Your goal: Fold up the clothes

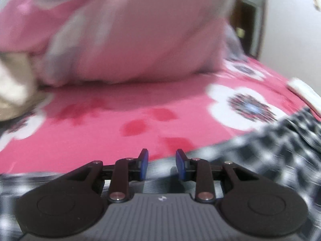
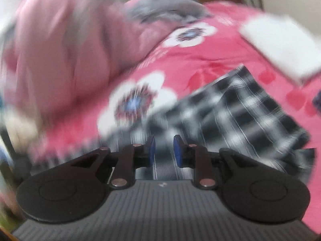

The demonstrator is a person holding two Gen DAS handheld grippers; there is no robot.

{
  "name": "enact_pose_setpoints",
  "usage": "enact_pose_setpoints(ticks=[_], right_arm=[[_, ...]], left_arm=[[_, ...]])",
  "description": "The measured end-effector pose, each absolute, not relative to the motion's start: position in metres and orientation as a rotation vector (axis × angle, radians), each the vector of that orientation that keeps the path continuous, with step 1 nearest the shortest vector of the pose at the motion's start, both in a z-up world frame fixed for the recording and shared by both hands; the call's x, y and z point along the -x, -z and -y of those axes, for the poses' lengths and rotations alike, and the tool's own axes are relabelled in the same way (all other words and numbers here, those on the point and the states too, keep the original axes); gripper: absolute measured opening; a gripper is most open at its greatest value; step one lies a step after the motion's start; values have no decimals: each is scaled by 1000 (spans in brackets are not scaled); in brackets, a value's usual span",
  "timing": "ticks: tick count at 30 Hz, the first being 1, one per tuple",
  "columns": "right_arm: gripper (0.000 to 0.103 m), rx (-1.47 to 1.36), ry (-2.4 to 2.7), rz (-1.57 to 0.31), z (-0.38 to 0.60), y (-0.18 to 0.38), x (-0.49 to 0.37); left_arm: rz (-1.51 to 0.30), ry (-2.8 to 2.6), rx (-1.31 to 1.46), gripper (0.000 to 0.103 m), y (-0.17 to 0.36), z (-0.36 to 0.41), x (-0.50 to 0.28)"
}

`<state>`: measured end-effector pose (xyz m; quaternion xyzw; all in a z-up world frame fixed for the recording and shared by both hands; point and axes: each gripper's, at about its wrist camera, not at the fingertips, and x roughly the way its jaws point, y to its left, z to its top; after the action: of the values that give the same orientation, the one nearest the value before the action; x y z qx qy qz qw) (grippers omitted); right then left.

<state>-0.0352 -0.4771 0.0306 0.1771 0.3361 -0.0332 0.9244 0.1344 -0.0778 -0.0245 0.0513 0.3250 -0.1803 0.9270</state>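
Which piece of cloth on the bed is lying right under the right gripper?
The black-and-white checked garment lies under the right gripper; the pink quilt and white folded cloth lie farther back.

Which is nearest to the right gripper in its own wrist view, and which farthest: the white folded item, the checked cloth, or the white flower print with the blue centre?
1. Checked cloth: directly beneath the right gripper.
2. Flower print: ahead, left.
3. White folded item: far upper right.

I could read no words, numbers or brand names anywhere. The only sign was a small white emblem on the grey ribbed body of each gripper, centred just behind the jaws; it was too small and blurred for me to make out.
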Motion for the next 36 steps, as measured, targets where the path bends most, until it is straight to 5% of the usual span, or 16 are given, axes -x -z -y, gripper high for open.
enact_pose_setpoints(ticks=[4,9,11,24,33,36], right_arm=[[29,48,62,-717,410,-11,56],[28,146,97,-710,404,12,38],[7,160,102,-750,409,23,28],[1,15,250,-679,522,-36,-46],[2,-64,196,-828,558,3,-124],[13,-282,221,-836,588,24,-134]], left_arm=[[-704,417,-140,31,39,109,-136],[-692,399,-183,31,52,120,-133],[-696,402,-177,31,52,119,-134],[-687,380,-149,32,49,111,-136],[-685,379,-137,32,52,110,-136],[-677,376,-150,32,53,111,-134]])
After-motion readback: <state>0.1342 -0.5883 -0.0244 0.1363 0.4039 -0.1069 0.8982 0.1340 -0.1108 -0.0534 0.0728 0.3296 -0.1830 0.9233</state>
